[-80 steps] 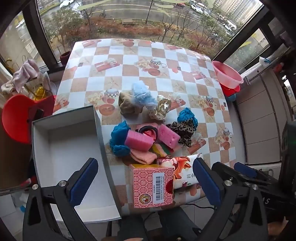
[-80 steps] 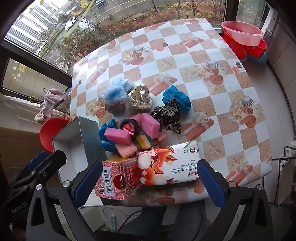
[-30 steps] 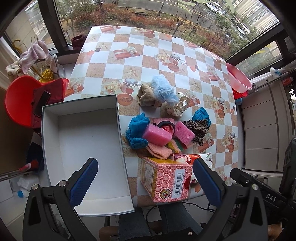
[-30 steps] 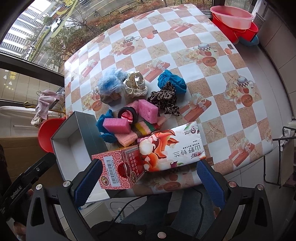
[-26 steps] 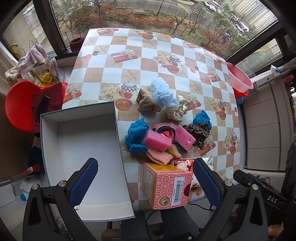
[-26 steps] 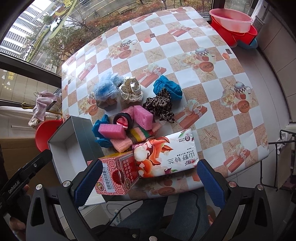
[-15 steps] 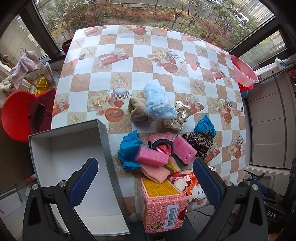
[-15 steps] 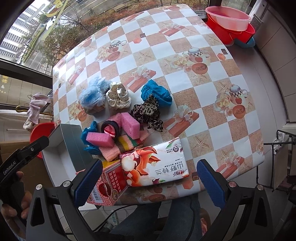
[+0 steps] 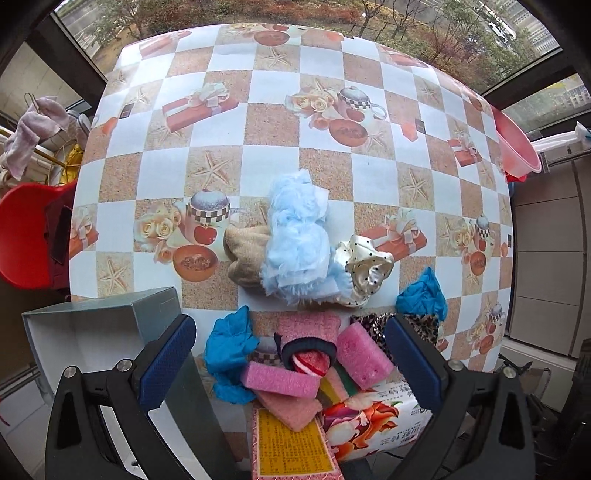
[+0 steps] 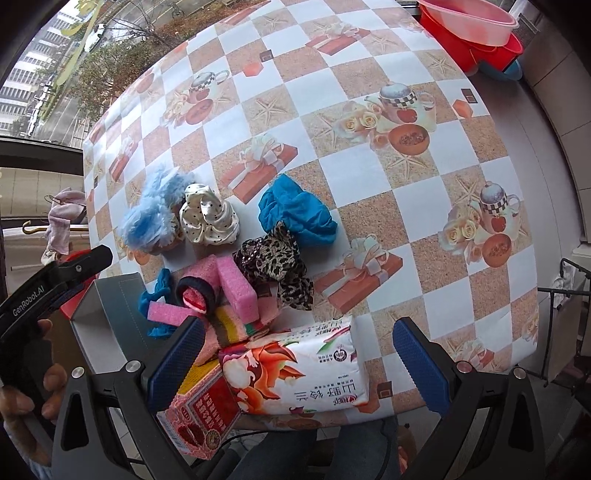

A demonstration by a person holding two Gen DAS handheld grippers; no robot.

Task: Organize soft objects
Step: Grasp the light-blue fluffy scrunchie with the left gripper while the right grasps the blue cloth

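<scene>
A heap of soft things lies near the table's front edge: a fluffy light-blue scrunchie [image 9: 295, 236], a cream dotted scrunchie [image 9: 364, 267], a tan one [image 9: 245, 254], blue cloths [image 9: 229, 347] [image 10: 295, 216], a leopard scrunchie [image 10: 275, 266] and pink sponges [image 9: 280, 380] [image 10: 236, 286]. An open grey box [image 9: 92, 332] stands at the left edge. My left gripper [image 9: 291, 365] hangs open above the sponges, holding nothing. My right gripper [image 10: 295, 363] is open above a tissue pack [image 10: 299, 373].
A pink-red carton [image 9: 291, 446] [image 10: 201, 417] lies at the front edge beside the tissue pack [image 9: 369, 421]. Red and pink basins [image 10: 476, 29] sit past the far right corner. A red chair [image 9: 26, 236] stands left of the table [image 9: 258, 129]. A hand [image 10: 44, 384] holds the left gripper.
Both grippers have moved forward and lower over the table, so the heap looms larger. The box and carton have slid toward the bottom of the views. Both stay open.
</scene>
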